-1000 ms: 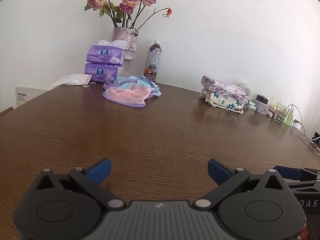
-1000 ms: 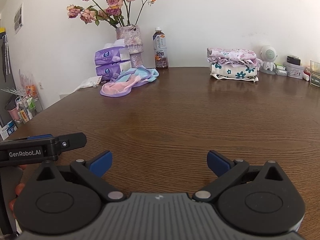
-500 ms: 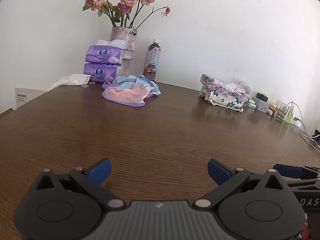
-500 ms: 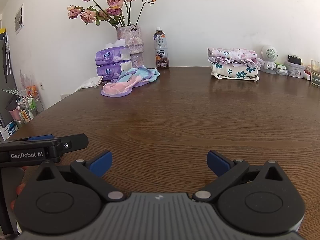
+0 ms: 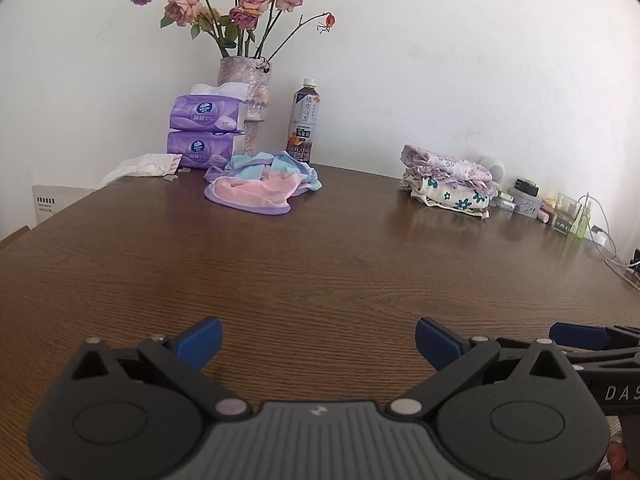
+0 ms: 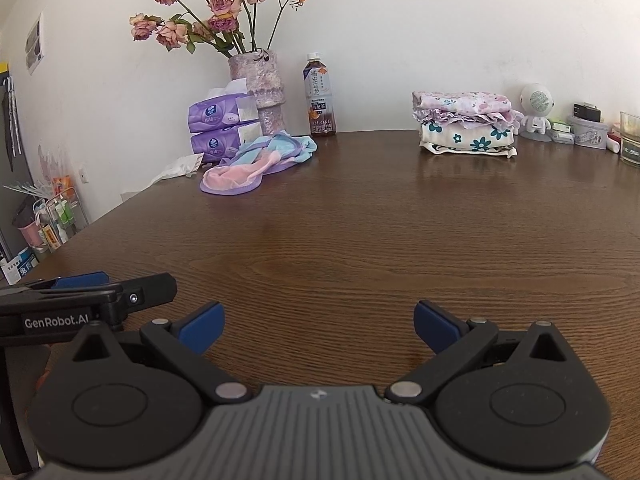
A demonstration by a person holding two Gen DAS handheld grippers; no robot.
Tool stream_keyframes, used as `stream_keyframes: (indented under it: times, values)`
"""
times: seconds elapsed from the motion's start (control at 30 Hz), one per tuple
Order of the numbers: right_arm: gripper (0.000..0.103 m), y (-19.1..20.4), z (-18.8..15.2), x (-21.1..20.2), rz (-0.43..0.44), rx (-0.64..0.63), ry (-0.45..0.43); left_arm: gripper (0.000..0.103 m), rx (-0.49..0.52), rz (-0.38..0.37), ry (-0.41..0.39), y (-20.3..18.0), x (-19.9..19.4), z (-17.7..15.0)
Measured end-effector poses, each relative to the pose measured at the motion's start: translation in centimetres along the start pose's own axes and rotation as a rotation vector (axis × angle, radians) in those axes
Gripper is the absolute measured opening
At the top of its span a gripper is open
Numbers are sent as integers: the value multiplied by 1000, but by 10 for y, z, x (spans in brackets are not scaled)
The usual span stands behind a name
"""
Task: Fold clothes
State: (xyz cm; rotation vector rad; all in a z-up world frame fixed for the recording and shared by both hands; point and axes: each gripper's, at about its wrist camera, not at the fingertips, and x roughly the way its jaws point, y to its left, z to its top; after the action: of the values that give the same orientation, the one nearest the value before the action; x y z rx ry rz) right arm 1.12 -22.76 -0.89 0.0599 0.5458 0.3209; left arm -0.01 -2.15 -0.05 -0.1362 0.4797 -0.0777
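In the left wrist view, the roses (image 5: 224, 4) are cut off at the top edge, and the small bottles (image 5: 568, 220) at far right are too tiny to identify. The bottle label (image 6: 320, 92) text stays unreadable.

Black grippers (image 5: 318, 344), blue fingertips (image 5: 200, 338)

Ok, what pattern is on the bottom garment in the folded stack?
Cream with teal flowers, under a pink floral piece; clearest in the right wrist view.

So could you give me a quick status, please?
Left gripper and right gripper open, empty. Crumpled garment unfolded near the vase. Nothing in the way.
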Motion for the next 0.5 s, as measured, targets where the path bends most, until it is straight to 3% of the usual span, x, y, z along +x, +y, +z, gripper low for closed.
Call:
stream_keyframes:
  times: [0.3, 0.5]
  values:
    - [103, -1, 0, 1, -13, 14, -1, 103, -7, -38, -6, 2, -2, -1]
    - [103, -2, 0, 0, -30, 26, -6, 103, -13, -83, 72, 6, 9, 1]
